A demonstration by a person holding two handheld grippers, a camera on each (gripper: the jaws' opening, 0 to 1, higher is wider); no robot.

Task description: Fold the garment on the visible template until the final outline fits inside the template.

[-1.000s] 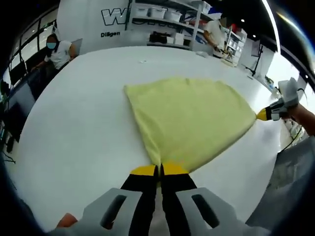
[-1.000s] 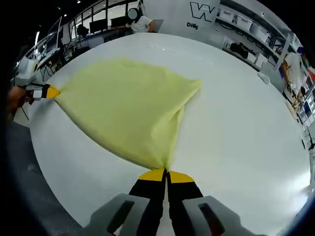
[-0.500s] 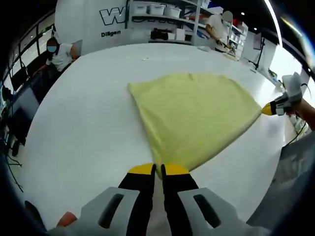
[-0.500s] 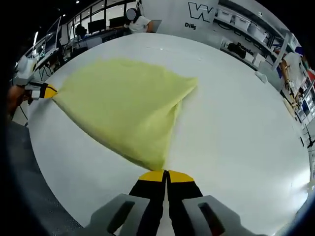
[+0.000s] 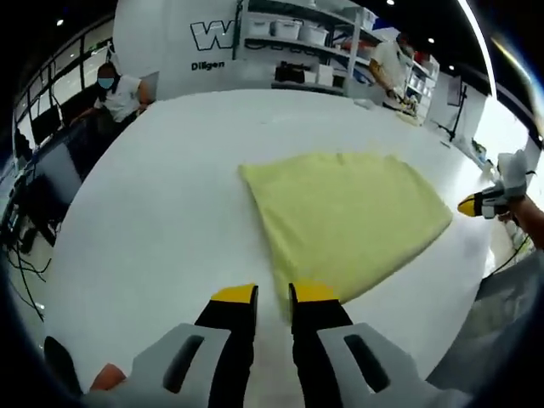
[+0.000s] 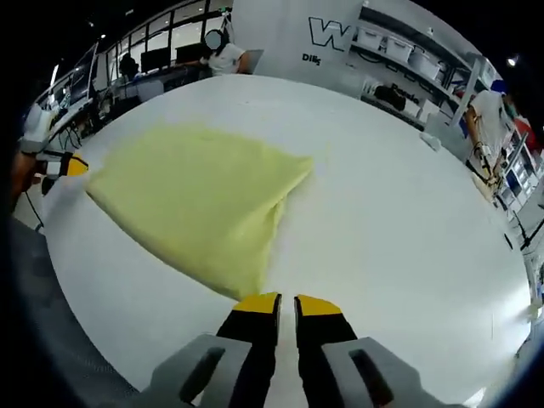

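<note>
A folded yellow garment [image 5: 344, 221] is laid flat on the white desk [image 5: 153, 212]. The left claw [image 5: 274, 295] is held released, its yellow-tipped jaws parted just short of the garment's near corner. The right claw [image 6: 286, 301] is likewise held apart at the opposite corner, with nothing gripped. Shelves [image 5: 297, 34] and seated people are seen beyond the desk.
</note>
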